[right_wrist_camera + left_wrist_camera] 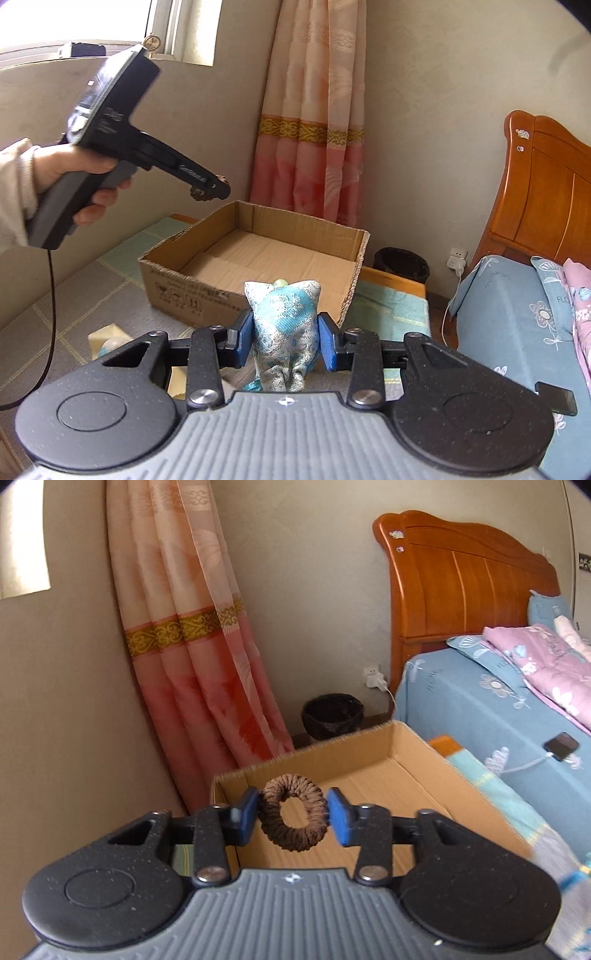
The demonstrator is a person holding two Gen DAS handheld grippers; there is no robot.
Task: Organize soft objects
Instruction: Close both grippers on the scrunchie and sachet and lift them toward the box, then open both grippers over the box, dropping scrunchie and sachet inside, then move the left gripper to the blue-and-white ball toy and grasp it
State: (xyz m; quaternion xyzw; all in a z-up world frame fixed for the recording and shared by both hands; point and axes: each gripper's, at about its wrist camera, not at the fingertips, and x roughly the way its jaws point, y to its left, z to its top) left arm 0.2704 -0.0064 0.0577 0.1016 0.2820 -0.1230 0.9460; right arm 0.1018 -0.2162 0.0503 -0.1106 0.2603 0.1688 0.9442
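A brown ribbed scrunchie (293,811) hangs upright as a ring, pinched at both sides above the near corner of the open cardboard box (258,254) — its bottom bare. A small brocade pouch (282,330) — turquoise and silver, plump — stands upright just before the box's front wall.

Matt corrugated cardboard box (255,258), glossy wood headboard (469,579).

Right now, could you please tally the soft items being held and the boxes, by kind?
Brown hair scrunchie, in left gripper: 1
Blue-and-silver brocade pouch, in right gripper: 1
Cardboard box, nothing visible inside: 1
Total: 3
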